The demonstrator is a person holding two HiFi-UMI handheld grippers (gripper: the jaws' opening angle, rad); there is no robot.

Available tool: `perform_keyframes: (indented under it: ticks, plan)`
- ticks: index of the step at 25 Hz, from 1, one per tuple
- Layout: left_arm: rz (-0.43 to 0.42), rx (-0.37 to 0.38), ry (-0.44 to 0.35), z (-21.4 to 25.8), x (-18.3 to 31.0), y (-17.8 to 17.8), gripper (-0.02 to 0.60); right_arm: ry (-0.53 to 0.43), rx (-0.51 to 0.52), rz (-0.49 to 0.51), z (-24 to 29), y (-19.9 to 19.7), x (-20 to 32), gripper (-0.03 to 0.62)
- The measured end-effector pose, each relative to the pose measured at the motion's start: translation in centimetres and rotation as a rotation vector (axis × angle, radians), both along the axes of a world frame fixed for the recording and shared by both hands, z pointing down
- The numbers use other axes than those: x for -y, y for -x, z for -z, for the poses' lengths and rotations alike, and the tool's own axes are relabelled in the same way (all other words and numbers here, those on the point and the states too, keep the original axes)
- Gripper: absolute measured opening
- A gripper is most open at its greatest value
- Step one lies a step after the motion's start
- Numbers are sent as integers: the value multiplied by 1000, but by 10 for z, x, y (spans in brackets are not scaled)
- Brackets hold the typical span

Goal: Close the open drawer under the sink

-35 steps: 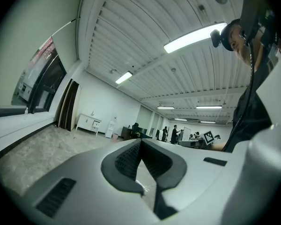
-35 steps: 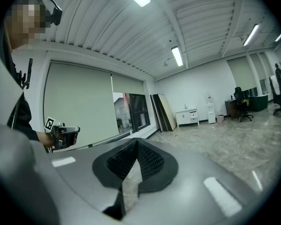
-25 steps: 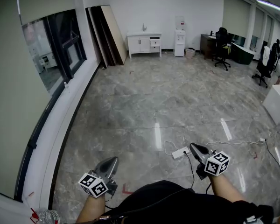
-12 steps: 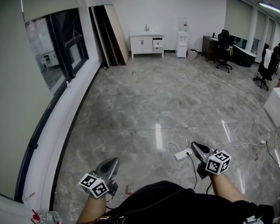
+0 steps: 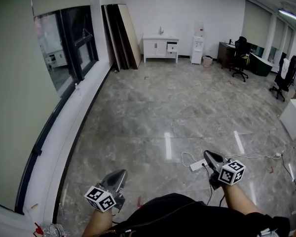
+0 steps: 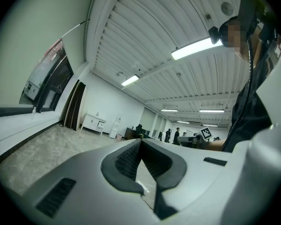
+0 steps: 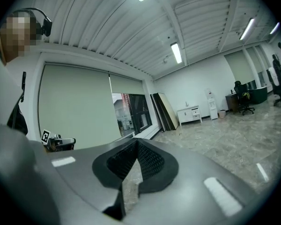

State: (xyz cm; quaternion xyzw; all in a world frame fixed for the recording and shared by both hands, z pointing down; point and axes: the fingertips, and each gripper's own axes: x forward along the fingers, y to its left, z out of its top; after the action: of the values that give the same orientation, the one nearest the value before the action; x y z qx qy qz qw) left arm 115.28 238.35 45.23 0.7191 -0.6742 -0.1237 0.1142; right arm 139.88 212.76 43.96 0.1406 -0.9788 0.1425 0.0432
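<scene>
A white sink cabinet stands against the far wall, and its upper right drawer is pulled out. Both grippers are far from it, low in the head view over the marble floor. My left gripper points ahead with its jaws shut and nothing between them. My right gripper is also shut and empty. In the left gripper view, the cabinet shows small beyond the closed left gripper. The right gripper view has the cabinet past the closed right gripper.
Dark and light boards lean on the wall left of the cabinet, and a water dispenser stands to its right. A power strip with a cable lies on the floor by my right gripper. Desks and office chairs fill the right side.
The whole view has shifted as I move across the floor toward the far wall. Both grippers keep the same pose and stay shut.
</scene>
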Motion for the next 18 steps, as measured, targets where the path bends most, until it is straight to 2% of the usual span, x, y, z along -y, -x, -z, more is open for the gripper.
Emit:
perform_keyframes:
  ticks: [9, 18]
  plan:
    - [16, -45, 25, -20, -9, 30, 0, 6, -28, 35, -6, 44, -6, 2]
    - [69, -30, 43, -17, 48, 32, 0, 24, 5, 85, -13, 62, 66, 2]
